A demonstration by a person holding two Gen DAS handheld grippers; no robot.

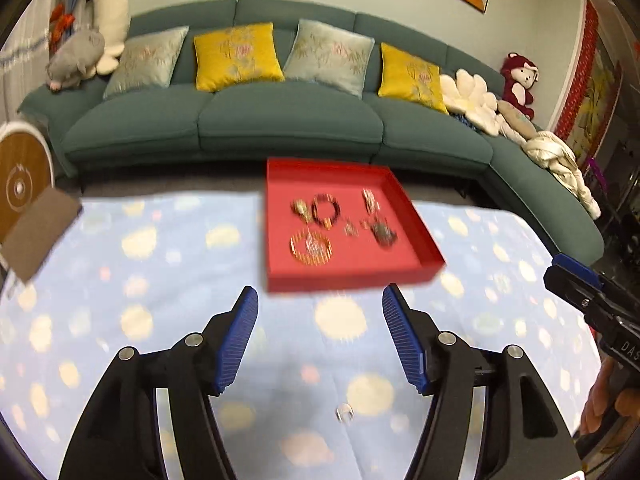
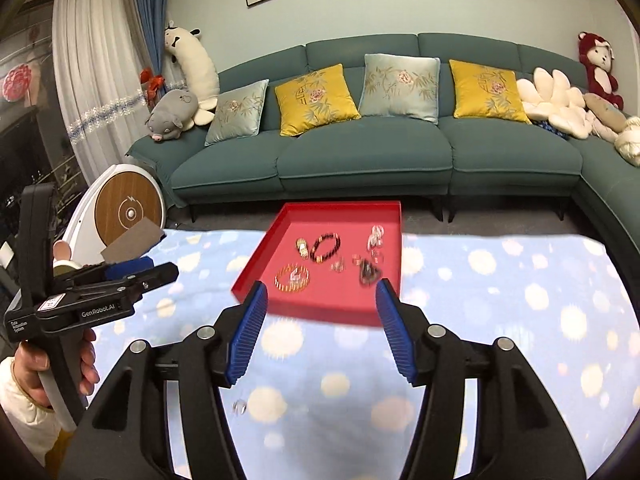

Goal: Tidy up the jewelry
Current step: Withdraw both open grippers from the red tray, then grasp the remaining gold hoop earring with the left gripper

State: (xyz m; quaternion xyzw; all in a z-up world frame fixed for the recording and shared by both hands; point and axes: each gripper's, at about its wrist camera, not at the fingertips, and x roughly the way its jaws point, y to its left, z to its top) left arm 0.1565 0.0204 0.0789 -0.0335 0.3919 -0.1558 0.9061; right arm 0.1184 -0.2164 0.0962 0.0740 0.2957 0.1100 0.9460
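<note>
L wrist view: your left gripper [image 1: 316, 300] has its jaws apart w/ nothing between the blue ribbed pads [image 1: 236, 340].
Tray: shallow red square tray [image 1: 280, 276] lies just beyond the fingertips on the pale blue spotted cloth [image 1: 120, 280]; its near edge is level w/ the tips.
Jewelry: dark beaded bracelet [image 1: 326, 210], gold bangle [image 1: 311, 248] & small blurred pieces in the tray, none touching your jaws.
Loose piece: small clear ring [image 1: 344, 413] on the cloth, below the pads, between the black arms.
R wrist view: your right gripper [image 2: 322, 300] also stands apart & empty.
Tray: the tray's near edge shows between the pad tips.
Other tool: left gripper at lower left, in your hand [image 2: 40, 364]; can't tell its gap from here.
</note>
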